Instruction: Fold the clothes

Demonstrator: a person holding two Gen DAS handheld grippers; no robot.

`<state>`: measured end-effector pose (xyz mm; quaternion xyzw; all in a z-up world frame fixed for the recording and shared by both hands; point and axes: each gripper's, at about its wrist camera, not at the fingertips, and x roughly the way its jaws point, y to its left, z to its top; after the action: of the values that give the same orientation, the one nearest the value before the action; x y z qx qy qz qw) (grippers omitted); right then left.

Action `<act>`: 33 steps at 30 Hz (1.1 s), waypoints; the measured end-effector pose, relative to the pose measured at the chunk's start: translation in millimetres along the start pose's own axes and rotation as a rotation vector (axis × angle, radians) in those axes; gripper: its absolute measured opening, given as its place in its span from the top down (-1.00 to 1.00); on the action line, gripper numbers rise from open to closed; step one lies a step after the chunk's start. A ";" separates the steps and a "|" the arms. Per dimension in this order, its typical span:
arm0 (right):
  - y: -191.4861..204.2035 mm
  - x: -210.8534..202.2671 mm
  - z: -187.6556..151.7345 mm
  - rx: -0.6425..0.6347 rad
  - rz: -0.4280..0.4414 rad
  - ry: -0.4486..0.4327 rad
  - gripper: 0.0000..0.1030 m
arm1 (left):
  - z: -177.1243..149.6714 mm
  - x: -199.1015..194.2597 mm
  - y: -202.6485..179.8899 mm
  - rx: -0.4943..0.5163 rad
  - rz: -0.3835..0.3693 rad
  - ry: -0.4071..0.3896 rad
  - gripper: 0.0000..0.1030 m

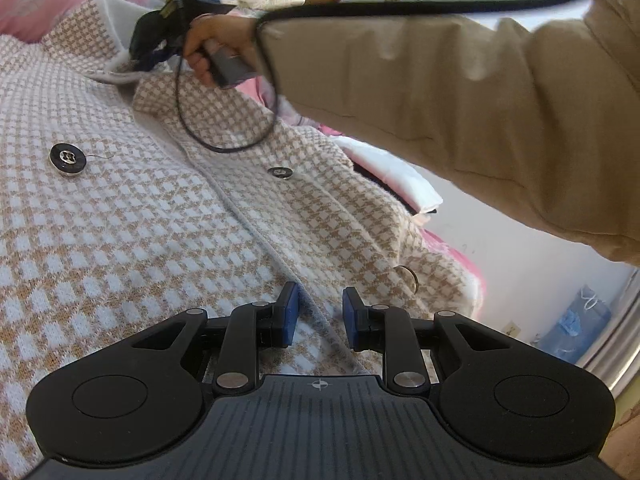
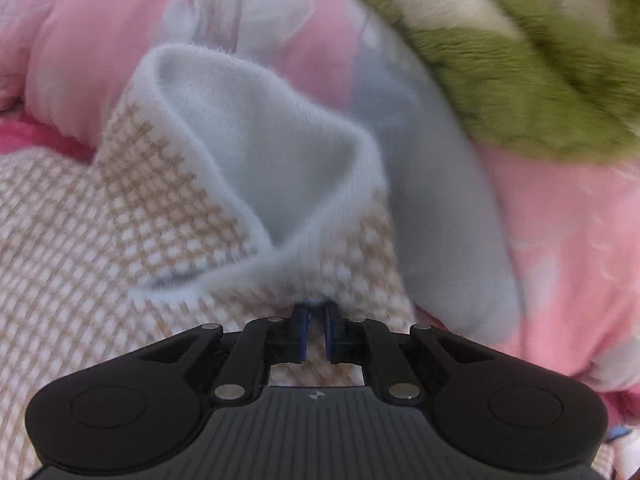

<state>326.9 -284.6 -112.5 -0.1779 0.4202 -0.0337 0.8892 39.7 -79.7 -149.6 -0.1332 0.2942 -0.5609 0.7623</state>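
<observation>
Two grippers are in use, one in each of my hands. My right hand, wrapped around the grip of its tool, reaches forward across the scene in a tan sleeve, with a black cable looping down from it over the garment. My right gripper sits at the collar end of the houndstooth cardigan, its blue pads nearly together and pinching a fold of the checked knit just below the pale collar. The collar stands up ahead of the fingers, its plain inner face showing.

My left gripper hovers low over the cardigan's front, jaws apart, with the button placket running between the fingers; I cannot tell whether the pads touch the fabric. One dark button lies to the left of the placket, a second button just to its right.

The cardigan lies spread front-up on a bed, beside a pink floral quilt and a green plush blanket.
</observation>
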 end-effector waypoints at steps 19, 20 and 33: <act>-86.2 -134.4 -48.2 0.275 0.104 -0.153 0.61 | -1.4 1.7 -2.0 0.009 0.020 0.007 0.54; -97.6 -155.6 -58.2 0.290 0.111 -0.177 0.60 | -0.7 2.2 -2.6 0.011 0.024 0.012 0.53; -68.3 -351.4 -276.4 0.407 0.143 -0.235 0.48 | 19.1 10.5 -8.5 -0.133 0.105 0.124 0.51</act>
<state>-103.3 -354.5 8.1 0.0328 0.3100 -0.0336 0.9496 46.6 -94.8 -133.1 -0.1327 0.3840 -0.5068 0.7603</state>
